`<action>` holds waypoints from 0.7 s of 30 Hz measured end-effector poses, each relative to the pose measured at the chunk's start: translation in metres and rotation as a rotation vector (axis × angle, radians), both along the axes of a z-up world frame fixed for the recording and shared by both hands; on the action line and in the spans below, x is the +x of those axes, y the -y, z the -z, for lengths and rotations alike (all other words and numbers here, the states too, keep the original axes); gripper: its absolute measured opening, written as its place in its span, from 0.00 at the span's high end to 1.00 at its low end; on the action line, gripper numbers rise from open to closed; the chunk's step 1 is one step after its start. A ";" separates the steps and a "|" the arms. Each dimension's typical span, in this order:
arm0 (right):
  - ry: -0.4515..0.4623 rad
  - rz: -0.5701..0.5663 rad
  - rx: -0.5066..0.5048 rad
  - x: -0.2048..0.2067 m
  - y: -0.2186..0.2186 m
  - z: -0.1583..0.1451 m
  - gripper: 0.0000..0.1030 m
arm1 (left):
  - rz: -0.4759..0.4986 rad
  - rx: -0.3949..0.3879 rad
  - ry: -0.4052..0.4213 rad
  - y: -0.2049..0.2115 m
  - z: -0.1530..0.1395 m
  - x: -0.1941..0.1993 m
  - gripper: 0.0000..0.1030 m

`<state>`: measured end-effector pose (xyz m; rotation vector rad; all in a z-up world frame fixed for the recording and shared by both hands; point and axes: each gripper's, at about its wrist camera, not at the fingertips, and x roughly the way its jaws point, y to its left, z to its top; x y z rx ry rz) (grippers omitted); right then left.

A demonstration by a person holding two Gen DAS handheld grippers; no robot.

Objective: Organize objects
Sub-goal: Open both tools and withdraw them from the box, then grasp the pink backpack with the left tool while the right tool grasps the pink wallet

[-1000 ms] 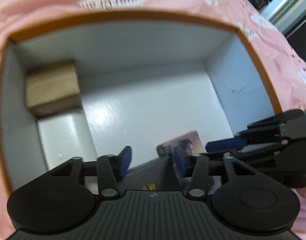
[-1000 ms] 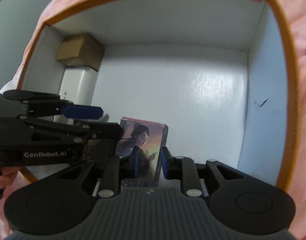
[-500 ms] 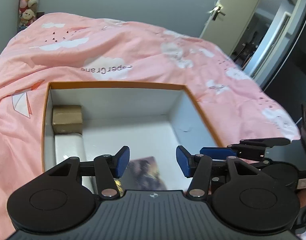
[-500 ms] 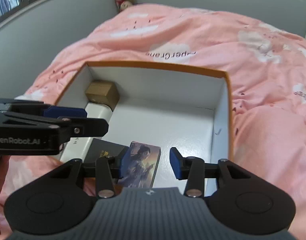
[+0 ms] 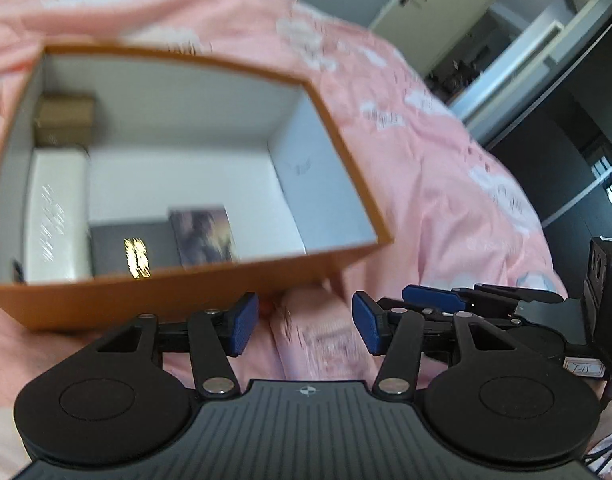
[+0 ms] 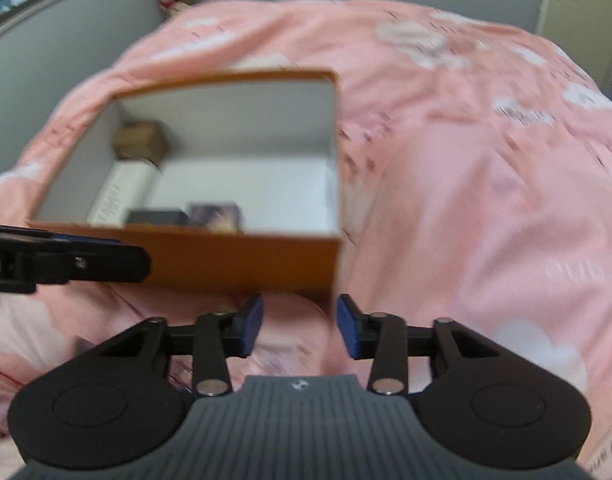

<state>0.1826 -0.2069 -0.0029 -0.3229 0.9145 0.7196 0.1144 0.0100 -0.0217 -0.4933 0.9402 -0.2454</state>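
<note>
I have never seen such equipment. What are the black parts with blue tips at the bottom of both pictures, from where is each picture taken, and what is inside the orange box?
Each picture comes from a camera mounted on a hand-held gripper, looking forward along its two fingers. One shows the left gripper, the other the right gripper. Both are open and hold nothing; the right one's jaws have just been closing a little. Ahead, an orange box stands on a pink bedspread. Inside it lie a brown carton, a white box, a dark box and a picture card box.
</note>
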 end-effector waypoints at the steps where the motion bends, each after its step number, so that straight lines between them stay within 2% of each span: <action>1: -0.017 0.016 -0.010 0.002 0.005 0.005 0.67 | 0.010 -0.014 -0.021 0.002 0.005 0.003 0.41; 4: -0.071 0.054 -0.018 0.006 0.018 0.019 0.67 | 0.038 -0.064 -0.098 0.008 0.022 0.015 0.41; 8: -0.186 0.074 0.013 0.014 0.025 0.036 0.67 | 0.097 -0.051 -0.198 0.021 0.044 0.034 0.41; 15: -0.266 0.097 0.023 0.024 0.026 0.056 0.69 | 0.133 -0.013 -0.308 0.036 0.074 0.053 0.41; 19: -0.315 0.094 0.046 0.028 0.026 0.064 0.78 | 0.133 -0.048 -0.341 0.042 0.088 0.055 0.41; 21: -0.348 0.094 0.060 0.031 0.025 0.068 0.79 | 0.121 -0.070 -0.346 0.043 0.094 0.055 0.41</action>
